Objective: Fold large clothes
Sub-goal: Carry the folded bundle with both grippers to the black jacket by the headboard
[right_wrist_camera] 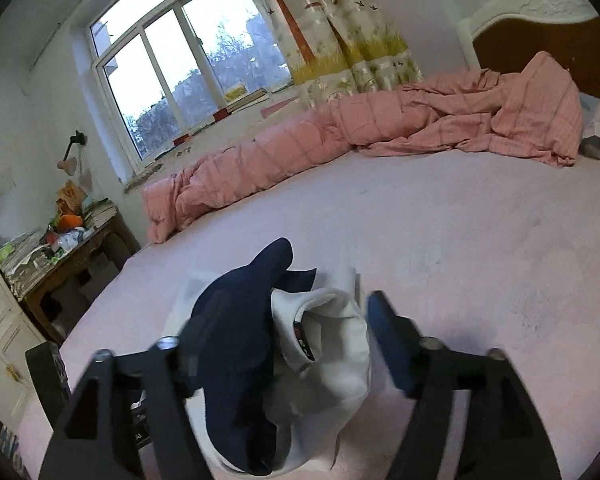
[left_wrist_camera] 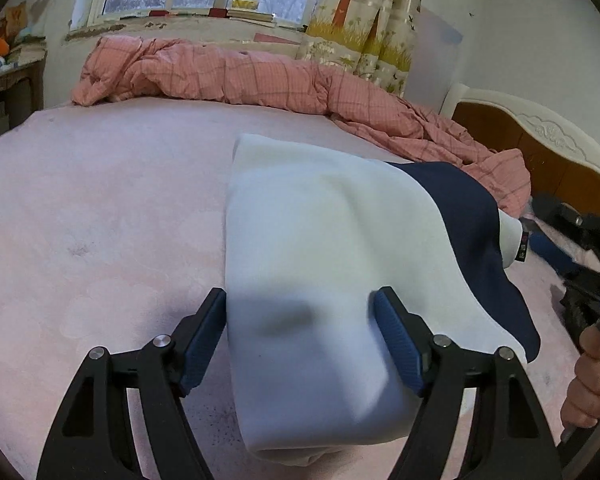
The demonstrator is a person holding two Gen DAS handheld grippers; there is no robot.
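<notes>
A large white garment (left_wrist_camera: 320,232) with a navy panel (left_wrist_camera: 468,216) lies folded on the pink bed (left_wrist_camera: 100,220). My left gripper (left_wrist_camera: 300,312) stands open over its near end, blue pads either side of the white cloth, which runs on under the right finger. In the right wrist view the same garment's bunched end shows, navy cloth (right_wrist_camera: 236,320) beside a white collar (right_wrist_camera: 332,344) with a small label. My right gripper (right_wrist_camera: 296,304) is open around that bunch, its fingers blurred and not pressing on it. A hand (left_wrist_camera: 592,380) shows at the left wrist view's right edge.
A crumpled pink checked quilt (left_wrist_camera: 228,76) lies along the bed's far side under the window (right_wrist_camera: 172,64). The headboard (left_wrist_camera: 540,140) stands to the right, with dark items (left_wrist_camera: 588,240) below it. A cluttered wooden desk (right_wrist_camera: 60,256) stands beside the bed.
</notes>
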